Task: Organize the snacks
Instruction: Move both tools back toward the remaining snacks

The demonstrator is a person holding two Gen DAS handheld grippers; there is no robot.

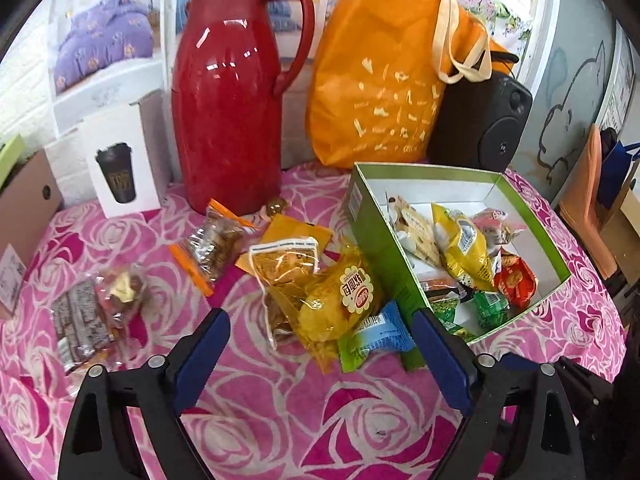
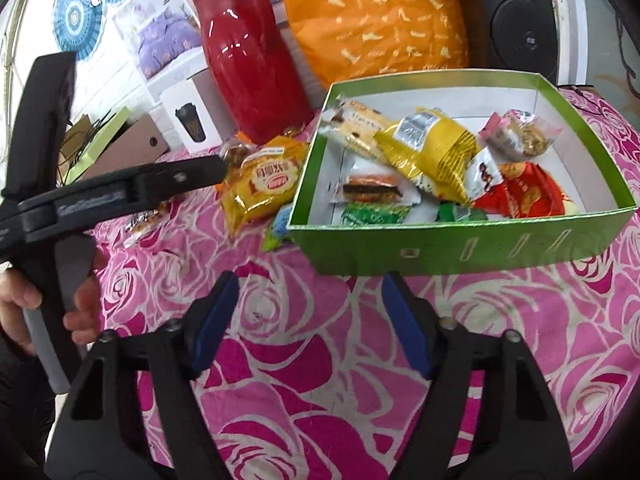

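A green box (image 1: 376,240) (image 2: 440,248) on the pink rose cloth holds several wrapped snacks, among them a yellow packet (image 1: 464,248) (image 2: 432,152) and a red one (image 1: 516,280) (image 2: 524,196). Loose on the cloth to its left lie a yellow bread packet (image 1: 340,304) (image 2: 264,184), a blue-green packet (image 1: 376,340) (image 2: 280,224), an orange-edged clear packet (image 1: 212,240) and a dark bar packet (image 1: 80,324). My left gripper (image 1: 319,312) is open just short of the bread packet, holding nothing. My right gripper (image 2: 310,276) hangs open over bare cloth before the box's front wall.
A red thermos jug (image 1: 228,100), an orange bag (image 1: 384,80) and a black speaker (image 1: 480,128) stand behind the snacks. A white cup box (image 1: 120,168) and a cardboard box (image 1: 24,200) sit at the left. The right wrist view shows a hand (image 2: 80,312) holding the left gripper's handle.
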